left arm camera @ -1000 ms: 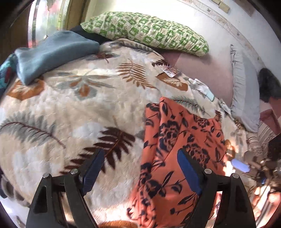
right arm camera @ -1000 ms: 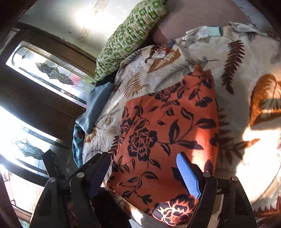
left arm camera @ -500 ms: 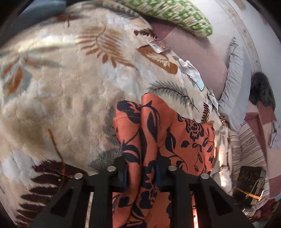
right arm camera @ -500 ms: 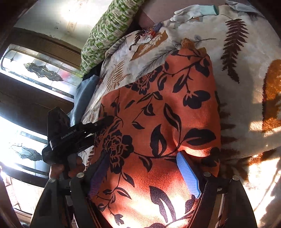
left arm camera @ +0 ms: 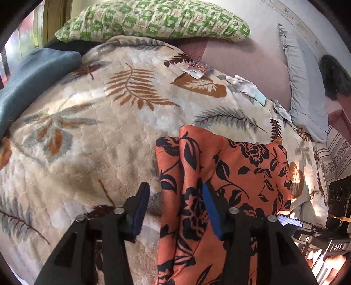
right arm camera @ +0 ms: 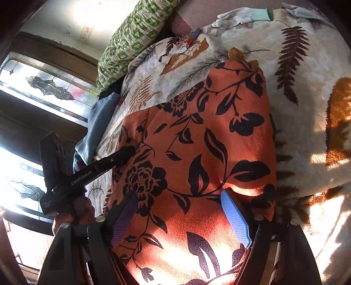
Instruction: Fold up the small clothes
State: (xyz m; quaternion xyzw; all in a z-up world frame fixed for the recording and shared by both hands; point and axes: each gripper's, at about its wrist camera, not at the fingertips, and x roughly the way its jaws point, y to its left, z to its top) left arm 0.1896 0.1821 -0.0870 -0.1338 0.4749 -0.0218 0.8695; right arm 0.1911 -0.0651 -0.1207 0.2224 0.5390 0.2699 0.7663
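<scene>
Leaf-print blanket [left arm camera: 92, 136] covers the bed. Orange floral garment [left arm camera: 221, 175] lies on it near the bed's near edge. My left tool [left arm camera: 175, 206] gapes, straddling its left fold; my right tool [right arm camera: 182, 217] is spread wide over it, gripping nothing.

A folded garment [left arm camera: 230, 179] lies on a leaf-patterned blanket [left arm camera: 98, 131] spread over a bed, its left edge standing up in a ridge between the parted fingers of the left gripper [left arm camera: 175, 210]. The right gripper [right arm camera: 179, 219] straddles the garment's near end, fingers apart on either side, with the left gripper reaching in from the left in that view. A pillow [left arm camera: 153, 19] lies at the far edge of the blanket, a folded cloth [left arm camera: 33, 79] to its left. A glove [left arm camera: 245, 86] and a small packet [left arm camera: 197, 69] rest on the blanket beyond the garment, another pillow [left arm camera: 305, 87] at right.
</scene>
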